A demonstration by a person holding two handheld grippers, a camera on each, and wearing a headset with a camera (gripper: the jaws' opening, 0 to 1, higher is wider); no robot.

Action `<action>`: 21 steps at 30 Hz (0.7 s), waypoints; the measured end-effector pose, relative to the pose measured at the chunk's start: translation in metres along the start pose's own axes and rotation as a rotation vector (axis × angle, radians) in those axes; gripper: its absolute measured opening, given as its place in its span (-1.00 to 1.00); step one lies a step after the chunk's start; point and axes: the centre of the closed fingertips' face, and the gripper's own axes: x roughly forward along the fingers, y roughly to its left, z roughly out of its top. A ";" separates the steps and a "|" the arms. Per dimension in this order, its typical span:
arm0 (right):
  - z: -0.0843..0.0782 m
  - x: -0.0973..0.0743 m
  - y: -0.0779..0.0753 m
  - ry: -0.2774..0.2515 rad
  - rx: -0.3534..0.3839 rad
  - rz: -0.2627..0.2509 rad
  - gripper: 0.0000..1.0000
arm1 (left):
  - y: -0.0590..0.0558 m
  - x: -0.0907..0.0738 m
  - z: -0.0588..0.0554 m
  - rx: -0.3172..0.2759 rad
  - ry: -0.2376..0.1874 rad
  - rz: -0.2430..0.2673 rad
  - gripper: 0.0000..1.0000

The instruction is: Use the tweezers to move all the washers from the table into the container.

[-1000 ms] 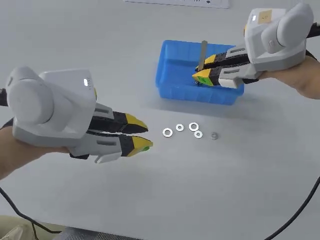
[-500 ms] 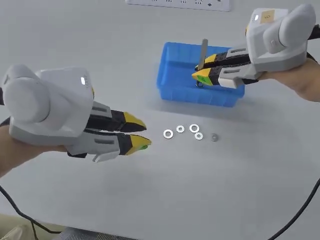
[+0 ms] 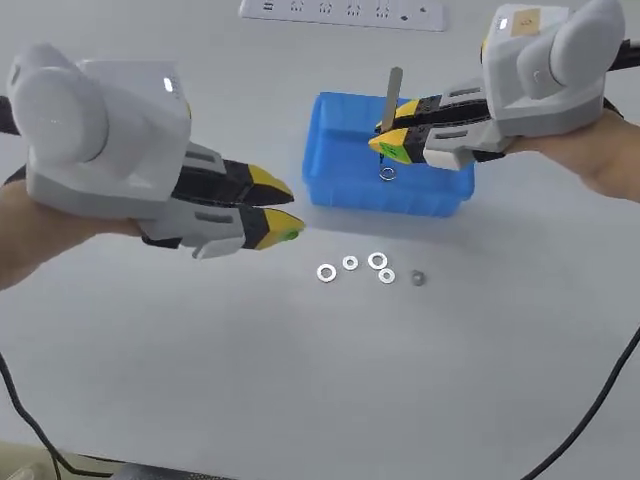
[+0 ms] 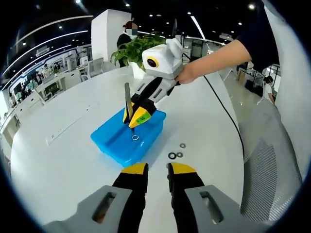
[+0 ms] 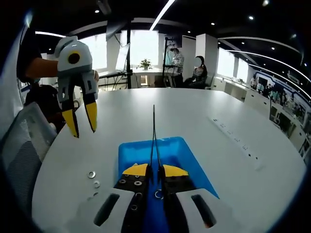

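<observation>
Head view shows the blue container (image 3: pixel 335 185) on the white table (image 3: pixel 300 380). The right gripper (image 3: pixel 385 147) hangs over the container. Its jaws are squeezed tight on the tweezers (image 3: pixel 393 92), which stick up out of them. One washer (image 3: pixel 388 175) is just under the tweezers' low tip, over the inside of the container. It is too small to tell if the tip pinches it. Four shiny washers (image 3: pixel 377 261) and one darker round bit (image 3: pixel 418 278) lie in a little row on the table, near the container's side closest to the person. The left gripper (image 3: pixel 285 208) floats above the table to the left of the container, its jaws a little apart with nothing between them. A power strip (image 3: pixel 340 12) lies behind the container.
</observation>
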 end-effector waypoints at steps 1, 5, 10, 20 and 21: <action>0.000 -0.001 0.000 0.002 -0.003 0.000 -0.80 | 0.003 0.002 0.006 0.003 -0.012 0.001 -0.51; 0.002 -0.003 0.001 0.002 -0.010 -0.001 -0.80 | 0.016 0.011 0.036 0.015 -0.086 0.010 -0.16; 0.002 -0.003 0.005 0.001 -0.009 0.007 -0.80 | 0.036 0.025 0.069 0.036 -0.152 0.030 0.16; 0.003 0.000 0.009 -0.002 -0.022 0.027 -0.80 | 0.048 0.048 0.085 0.090 -0.183 -0.016 -0.38; 0.003 0.000 0.009 -0.002 -0.022 0.029 -0.80 | 0.048 0.048 0.086 0.091 -0.187 -0.021 -0.42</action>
